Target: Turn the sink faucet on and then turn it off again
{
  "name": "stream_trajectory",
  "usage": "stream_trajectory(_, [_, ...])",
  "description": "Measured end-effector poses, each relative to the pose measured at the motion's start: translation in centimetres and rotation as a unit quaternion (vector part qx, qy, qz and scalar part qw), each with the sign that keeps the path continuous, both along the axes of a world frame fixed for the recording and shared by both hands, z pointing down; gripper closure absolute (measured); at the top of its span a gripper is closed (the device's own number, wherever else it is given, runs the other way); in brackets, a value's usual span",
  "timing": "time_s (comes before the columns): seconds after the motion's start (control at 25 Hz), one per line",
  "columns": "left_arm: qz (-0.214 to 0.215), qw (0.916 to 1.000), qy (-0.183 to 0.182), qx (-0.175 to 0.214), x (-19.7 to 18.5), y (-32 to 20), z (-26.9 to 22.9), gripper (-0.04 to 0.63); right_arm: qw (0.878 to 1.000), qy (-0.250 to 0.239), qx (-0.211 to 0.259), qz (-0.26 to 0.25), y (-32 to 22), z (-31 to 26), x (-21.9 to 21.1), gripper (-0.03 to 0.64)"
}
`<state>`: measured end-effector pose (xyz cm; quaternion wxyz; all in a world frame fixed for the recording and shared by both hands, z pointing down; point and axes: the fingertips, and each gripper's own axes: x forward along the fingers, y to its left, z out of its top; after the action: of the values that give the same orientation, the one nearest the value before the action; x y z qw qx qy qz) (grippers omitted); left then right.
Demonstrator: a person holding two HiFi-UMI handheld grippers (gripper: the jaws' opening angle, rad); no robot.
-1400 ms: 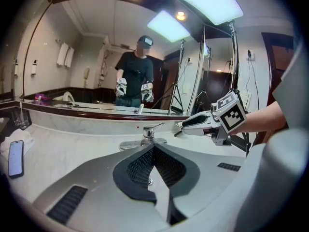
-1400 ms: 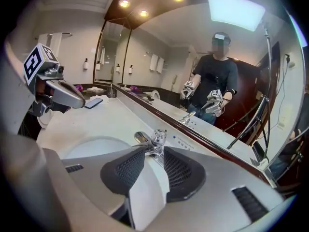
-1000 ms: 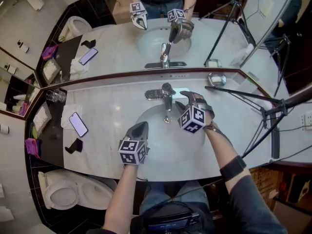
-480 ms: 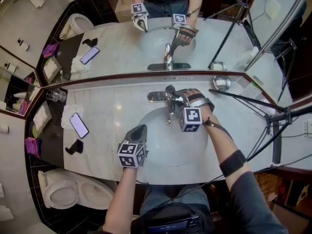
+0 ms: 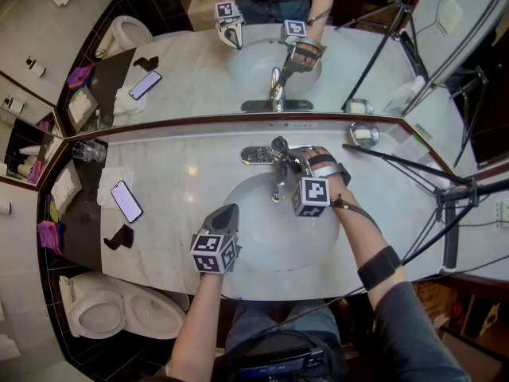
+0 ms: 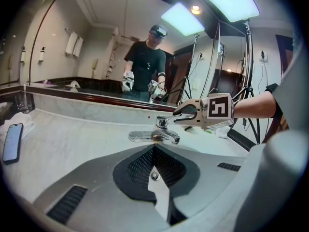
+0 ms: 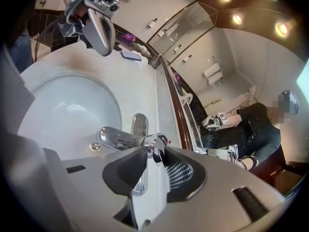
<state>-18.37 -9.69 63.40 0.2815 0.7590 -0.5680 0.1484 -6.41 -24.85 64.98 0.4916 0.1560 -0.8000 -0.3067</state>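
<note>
Where the view begins at the far left, one white toilet (image 5: 99, 315) sits below the counter's end. On the pale, veined marble countertop (image 5: 183, 173) near that end stand one clear drinking glass (image 5: 89, 151) against the mirror (image 5: 191, 78), one dark smartphone (image 5: 126, 201) lying flat with a crumpled white cloth (image 5: 109, 183) just beside it, and one small black object (image 5: 119, 237) that I cannot identify. Between these and the sink the marble is bare, with open room.

One round white basin (image 5: 254, 249) is sunk into the counter. Two grippers work here, each bearing a cube with square markers. The left gripper (image 5: 229, 209) hangs over the basin's front left rim, its jaws clenched together with nothing between them, well apart from the tap.

At the basin's back edge stands the one chrome faucet (image 5: 275, 173), polished and rounded, its spout reaching over the bowl from a flat oblong base plate. No water shows at the spout. The right gripper (image 5: 293, 157) reaches in from the right side. Its jaws have just been closing, and its ribbed black pads now grasp the faucet's slim lever handle (image 7: 155, 143) at its knobbed tip. The mirror's dark frame runs close behind, leaving little room there.

Further right, one shiny metal soap dish (image 5: 363, 134) sits near the mirror, and the black legs of one tripod (image 5: 406, 161) cross the counter's right end.
</note>
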Motion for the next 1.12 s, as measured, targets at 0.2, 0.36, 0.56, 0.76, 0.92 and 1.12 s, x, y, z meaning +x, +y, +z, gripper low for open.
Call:
stream_trajectory(0.2, [0.0, 1.0, 0.001, -0.001, -0.2, 0.0, 0.0, 0.595, 1.0, -0.011, 0.008, 0.011, -0.4, -0.1, -0.1, 0.503])
stream_trajectory(0.36, [-0.001, 1.0, 0.002, 0.0, -0.4, 0.0, 0.0, 0.595, 1.0, -0.009, 0.014, 0.015, -0.2, 0.3, 0.2, 0.518])
stream_trajectory(0.56, [-0.002, 1.0, 0.003, -0.003, -0.4, 0.0, 0.2, 0.595, 0.999, -0.018, 0.018, 0.026, 0.2, 0.5, 0.4, 0.52])
stream_trajectory(0.76, [-0.003, 1.0, 0.003, -0.003, -0.5, 0.2, 0.4, 0.595, 0.999, -0.02, 0.024, 0.033, 0.7, 1.5, 0.9, 0.52])
stream_trajectory(0.92, [-0.006, 1.0, 0.002, -0.006, -0.8, 0.6, 0.5, 0.595, 0.999, -0.024, 0.017, 0.041, 1.3, 2.3, 1.3, 0.509])
stream_trajectory(1.12, [-0.01, 0.9999, 0.0, -0.005, -1.1, 1.1, 0.4, 0.595, 0.999, -0.024, 0.016, 0.045, 1.2, 2.2, 1.3, 0.509])
